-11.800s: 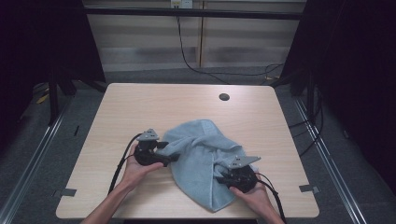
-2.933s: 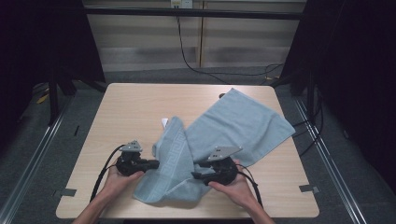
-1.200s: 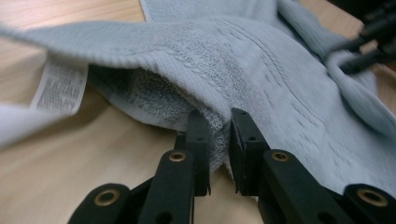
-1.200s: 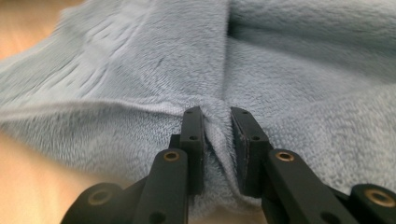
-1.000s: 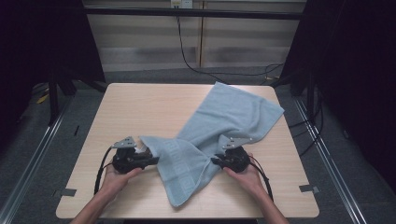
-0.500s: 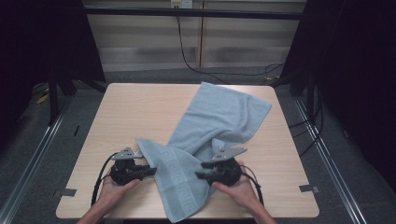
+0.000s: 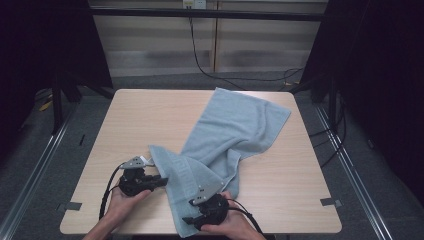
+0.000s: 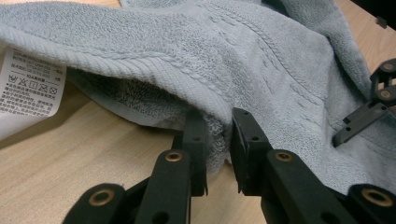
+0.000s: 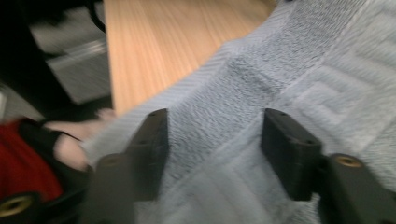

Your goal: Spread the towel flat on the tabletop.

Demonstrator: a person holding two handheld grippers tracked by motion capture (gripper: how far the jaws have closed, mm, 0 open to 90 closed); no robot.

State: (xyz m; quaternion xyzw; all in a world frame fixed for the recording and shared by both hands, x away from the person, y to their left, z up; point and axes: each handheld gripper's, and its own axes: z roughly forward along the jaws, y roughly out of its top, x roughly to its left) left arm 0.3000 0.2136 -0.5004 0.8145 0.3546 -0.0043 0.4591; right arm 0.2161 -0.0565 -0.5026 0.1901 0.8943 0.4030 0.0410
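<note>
A light blue towel point(image 7: 235, 130) lies diagonally on the wooden table point(image 7: 150, 115), from the far right corner to the near middle. My left gripper point(image 7: 162, 180) points right at the towel's near left edge. In the left gripper view it point(image 8: 217, 135) is shut on a fold of the towel's hem point(image 8: 261, 70), with a white care label point(image 8: 28, 88) to its left. My right gripper point(image 7: 189, 220) rests on the towel's near end by the front edge. Its jaws point(image 9: 212, 135) have just been opening and stand wide over the towel point(image 9: 280, 70), pinching nothing.
The table's front edge runs just below both hands. Black frame posts point(image 7: 62, 95) stand at the left and right, and a black cable point(image 7: 210, 65) trails on the floor behind. Bare tabletop lies to the far left and near right.
My right gripper has moved left and toward the front edge, and its jaws have let go of the towel. The towel's near end has shifted left with it. The left gripper has stayed put.
</note>
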